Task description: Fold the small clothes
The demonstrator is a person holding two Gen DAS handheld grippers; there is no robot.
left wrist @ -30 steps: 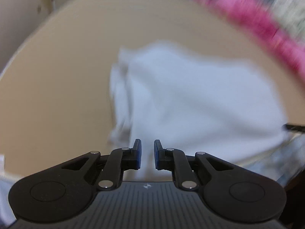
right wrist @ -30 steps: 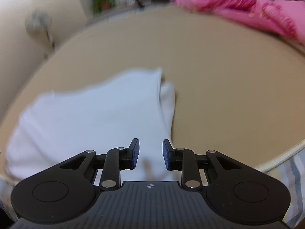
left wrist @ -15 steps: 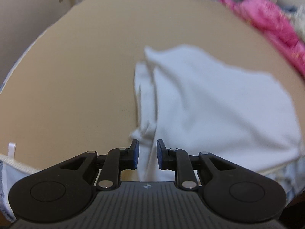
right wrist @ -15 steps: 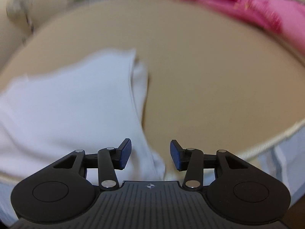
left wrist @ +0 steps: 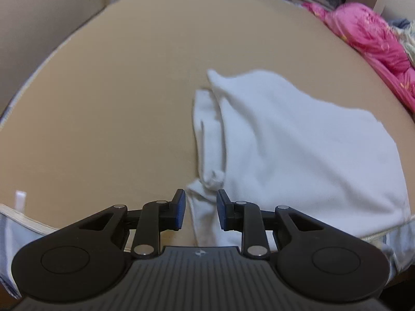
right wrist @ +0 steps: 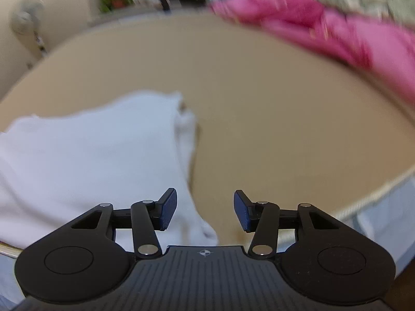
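Observation:
A white garment (left wrist: 298, 150) lies spread on the tan bed surface (left wrist: 116, 103), reaching the near edge. Its left side is folded in as a narrow bunched strip (left wrist: 207, 140). My left gripper (left wrist: 199, 211) is open, just above the garment's near left corner, the cloth showing between the jaws. In the right wrist view the same garment (right wrist: 90, 160) fills the left half. My right gripper (right wrist: 205, 211) is open wide at its near right corner, holding nothing.
A pink blanket (left wrist: 368, 33) is piled along the far right of the bed, also in the right wrist view (right wrist: 324, 26). The bed's piped front edge (right wrist: 363, 202) runs close below both grippers. A wall (left wrist: 39, 13) stands at the left.
Both grippers have opened wider and shifted toward the garment's near corners, left to the left corner, right to the right corner. The garment lies as before.

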